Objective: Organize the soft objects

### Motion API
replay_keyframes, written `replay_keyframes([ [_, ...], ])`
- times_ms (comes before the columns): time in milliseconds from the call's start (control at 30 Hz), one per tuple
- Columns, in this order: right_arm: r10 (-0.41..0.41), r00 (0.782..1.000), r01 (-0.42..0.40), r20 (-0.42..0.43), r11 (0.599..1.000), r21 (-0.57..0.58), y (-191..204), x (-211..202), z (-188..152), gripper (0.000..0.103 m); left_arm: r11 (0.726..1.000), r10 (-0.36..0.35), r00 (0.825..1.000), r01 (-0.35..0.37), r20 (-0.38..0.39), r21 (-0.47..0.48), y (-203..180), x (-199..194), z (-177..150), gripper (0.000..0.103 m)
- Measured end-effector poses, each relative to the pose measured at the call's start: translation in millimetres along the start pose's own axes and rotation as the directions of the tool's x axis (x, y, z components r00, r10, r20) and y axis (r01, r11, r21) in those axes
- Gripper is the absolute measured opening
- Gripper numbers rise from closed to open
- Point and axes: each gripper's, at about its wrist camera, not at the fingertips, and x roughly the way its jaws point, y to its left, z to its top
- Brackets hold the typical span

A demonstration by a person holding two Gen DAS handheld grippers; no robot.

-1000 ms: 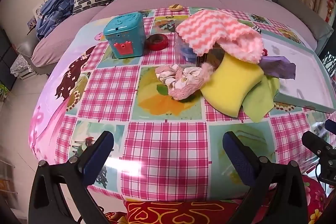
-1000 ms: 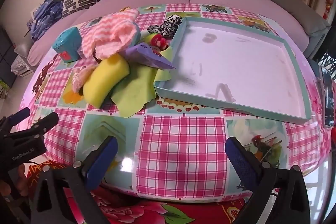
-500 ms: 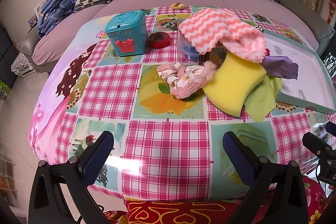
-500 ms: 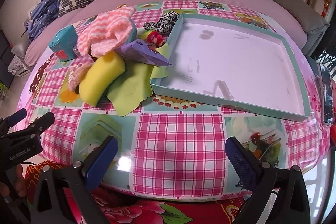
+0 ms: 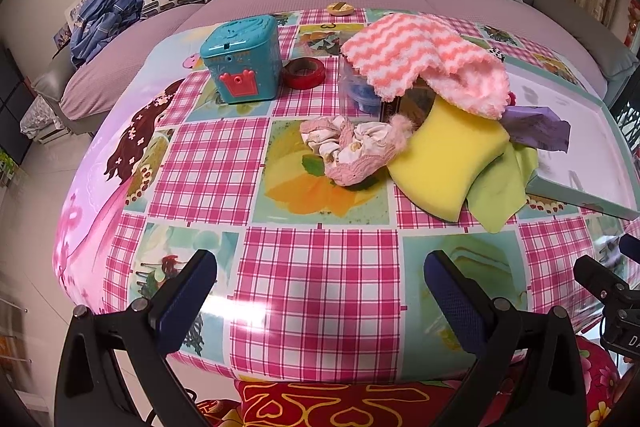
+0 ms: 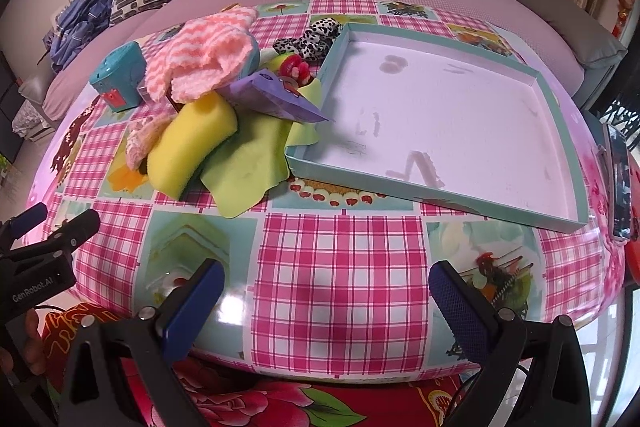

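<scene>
A shallow teal tray (image 6: 558,131) is lying on the checked tabletop (image 6: 336,267) with only smudges on its white floor. Just beside its left wall the soft things are sitting in a heap: a yellow sponge (image 5: 444,163) is leaning on a green cloth (image 5: 500,187), a purple pouch (image 6: 276,95) is jutting over the tray's corner, and a pink zigzag towel (image 5: 420,59) is draping over a clear tub (image 5: 360,87) holding something blue. A crumpled pink sock (image 5: 352,147) is lying just left of the sponge. A lidded teal box (image 5: 242,59) is standing near a red tape roll (image 5: 304,73). The left gripper (image 5: 320,287) and right gripper (image 6: 326,291) are both hovering over the near edge, jaws spread wide and holding nothing.
</scene>
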Motion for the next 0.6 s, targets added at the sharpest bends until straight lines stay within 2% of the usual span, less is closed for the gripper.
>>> replay_keyframes([
  [600, -0.007, 1.000, 0.007, -0.003, 1.000, -0.002, 0.6, 1.4, -1.1, 0.103, 1.000, -0.003, 1.000, 0.003, -0.004, -0.006, 1.3, 1.9, -1.5, 0.103],
])
